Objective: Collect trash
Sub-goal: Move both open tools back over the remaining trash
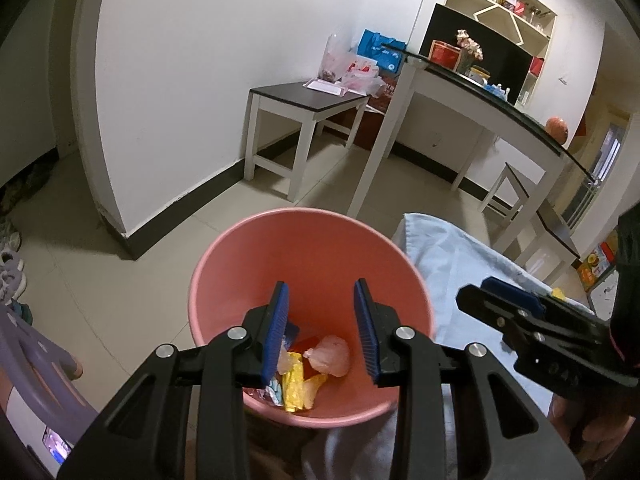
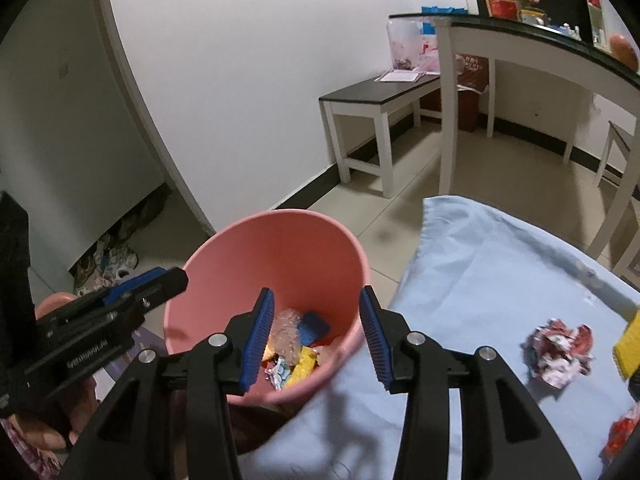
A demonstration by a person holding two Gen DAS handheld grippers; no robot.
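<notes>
- My left gripper (image 1: 322, 330) hangs over the mouth of the pink bin (image 1: 308, 236); its fingers stand wide apart with nothing between them.
- My right gripper (image 2: 318, 338) is above the bin's near rim, fingers just as wide and empty.
- Inside the bin lie wrappers: a yellow packet (image 1: 294, 386), a pale pink crumpled bag (image 1: 330, 354) and a blue piece (image 2: 314, 326).
- I judge a drop-off is just finished, or I am between pickups, with the task partly done.
- More trash waits on the light blue cloth (image 2: 480, 264) covering the worktop: a crumpled red-and-white wrapper (image 2: 560, 352), a yellow packet at the right edge (image 2: 630, 346), and a red scrap at the bottom right (image 2: 620, 436).
- Next, my right gripper should swing to the crumpled wrapper, straddle it and close gently; it looks light and springy, so a centred pinch matters.
</notes>
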